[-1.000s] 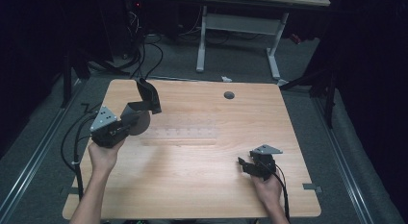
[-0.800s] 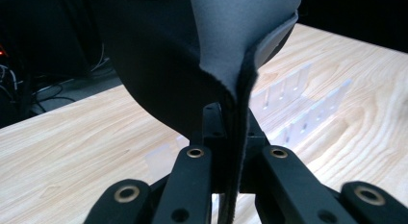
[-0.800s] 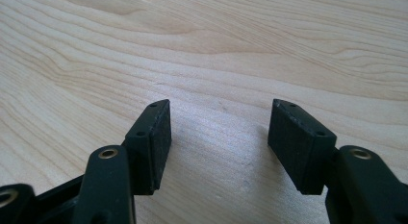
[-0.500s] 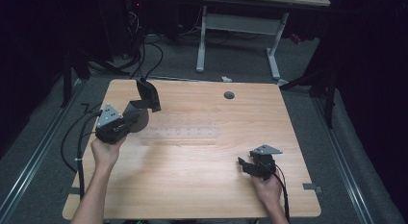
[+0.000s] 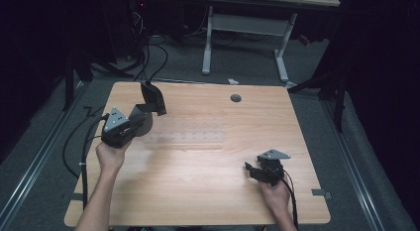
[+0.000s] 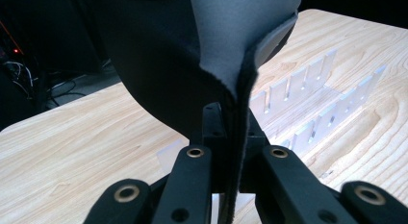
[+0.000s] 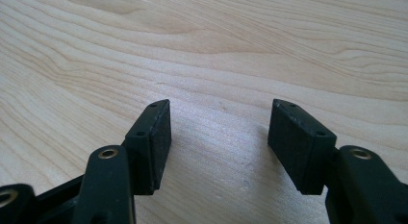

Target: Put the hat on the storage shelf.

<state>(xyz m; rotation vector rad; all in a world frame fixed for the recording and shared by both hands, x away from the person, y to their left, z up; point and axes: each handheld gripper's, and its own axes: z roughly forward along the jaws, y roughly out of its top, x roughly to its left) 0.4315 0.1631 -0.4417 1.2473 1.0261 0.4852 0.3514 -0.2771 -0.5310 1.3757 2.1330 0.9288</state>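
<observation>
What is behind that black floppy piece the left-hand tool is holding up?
Behind the black pad, pinched in the left gripper, a clear slotted rack lies on the wooden table. The pad covers the rack's near end, so that part stays unseen.

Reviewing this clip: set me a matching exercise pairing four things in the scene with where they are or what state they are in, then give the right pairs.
Things
1. left gripper
2. right gripper
3. clear slotted rack
4. dark flexible pad

Places or states
A. lying flat on the middle of the table
B. pinched by one edge and held up off the wood
C. jaws apart over bare wood, nothing between them
D. jaws shut on a thin dark sheet, at the table's left side

Right pairs: 1-D, 2-C, 3-A, 4-B
</observation>
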